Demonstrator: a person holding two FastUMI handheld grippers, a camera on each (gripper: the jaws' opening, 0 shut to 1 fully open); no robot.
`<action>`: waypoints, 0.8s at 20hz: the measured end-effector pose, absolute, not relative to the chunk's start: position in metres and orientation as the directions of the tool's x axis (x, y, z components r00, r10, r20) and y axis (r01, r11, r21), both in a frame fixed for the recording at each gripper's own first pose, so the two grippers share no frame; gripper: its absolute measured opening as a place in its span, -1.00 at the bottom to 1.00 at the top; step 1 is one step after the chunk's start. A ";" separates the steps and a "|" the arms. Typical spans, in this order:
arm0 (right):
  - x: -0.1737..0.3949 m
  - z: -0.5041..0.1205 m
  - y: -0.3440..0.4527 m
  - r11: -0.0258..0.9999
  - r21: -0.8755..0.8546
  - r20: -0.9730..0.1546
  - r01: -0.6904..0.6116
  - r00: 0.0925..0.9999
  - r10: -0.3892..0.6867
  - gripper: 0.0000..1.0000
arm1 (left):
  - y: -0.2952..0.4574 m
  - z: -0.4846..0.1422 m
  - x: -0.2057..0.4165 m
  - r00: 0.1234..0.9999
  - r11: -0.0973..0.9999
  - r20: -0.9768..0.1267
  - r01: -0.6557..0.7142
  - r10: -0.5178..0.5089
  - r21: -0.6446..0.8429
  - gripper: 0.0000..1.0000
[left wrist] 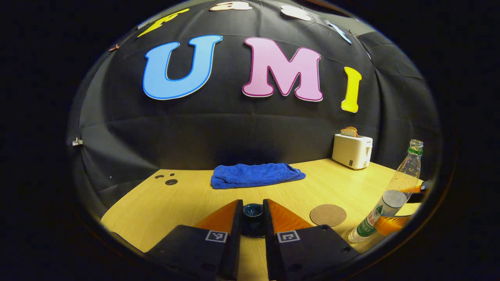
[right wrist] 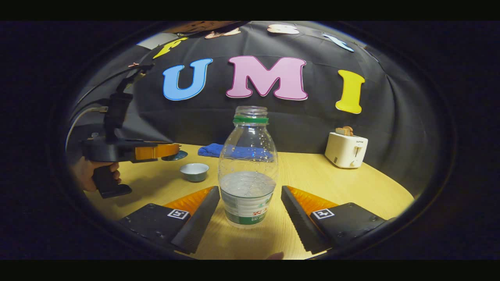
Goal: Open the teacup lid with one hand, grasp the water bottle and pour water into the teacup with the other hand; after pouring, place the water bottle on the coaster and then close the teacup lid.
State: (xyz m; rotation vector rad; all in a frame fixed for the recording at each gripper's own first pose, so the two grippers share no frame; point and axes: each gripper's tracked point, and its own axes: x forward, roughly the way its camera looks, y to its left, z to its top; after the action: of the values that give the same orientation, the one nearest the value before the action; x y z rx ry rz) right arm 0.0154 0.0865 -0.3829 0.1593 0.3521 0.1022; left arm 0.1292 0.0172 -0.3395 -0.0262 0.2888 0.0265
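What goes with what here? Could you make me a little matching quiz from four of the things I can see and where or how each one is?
Things:
1. teacup lid
2. water bottle
3. coaster
4. toaster

Places or states:
A. lying bare on the table
B. at the back, with bread in its slots
C. clamped between the fingers of the left gripper
D. uncapped, upright between the spread fingers of the right gripper, untouched

Pairs: 1-C, 2-D, 3-A, 4-B
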 end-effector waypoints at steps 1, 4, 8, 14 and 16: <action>0.019 -0.385 0.088 0.983 0.172 -0.340 -0.070 0.932 0.126 0.96 | 0.020 -0.339 0.127 0.957 0.999 -0.287 -0.037 0.029 -0.024 -0.38; 0.028 -0.388 0.092 0.982 0.175 -0.352 -0.073 0.927 0.132 0.63 | 0.026 -0.341 0.123 0.955 0.998 -0.295 -0.051 0.041 -0.026 -0.29; 0.049 -0.366 0.080 0.997 0.040 -0.353 -0.060 0.933 0.070 0.51 | 0.033 -0.339 0.120 0.955 0.998 -0.291 -0.060 0.052 -0.018 -0.41; 0.105 -0.351 0.059 0.915 -0.400 -0.317 -0.061 0.945 -0.075 0.50 | 0.046 -0.333 0.115 0.958 0.997 -0.279 -0.072 0.069 -0.001 -0.44; 0.118 -0.358 0.065 0.868 -0.483 -0.329 -0.111 0.942 -0.062 0.48 | 0.048 -0.333 0.114 0.958 0.997 -0.279 -0.072 0.069 -0.003 -0.30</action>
State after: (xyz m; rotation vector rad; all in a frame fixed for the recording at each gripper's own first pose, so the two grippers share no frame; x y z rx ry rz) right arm 0.1183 0.0645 -0.3580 -0.5209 0.3446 0.0263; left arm 0.1138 0.0484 -0.3328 -0.0135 0.2820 0.0714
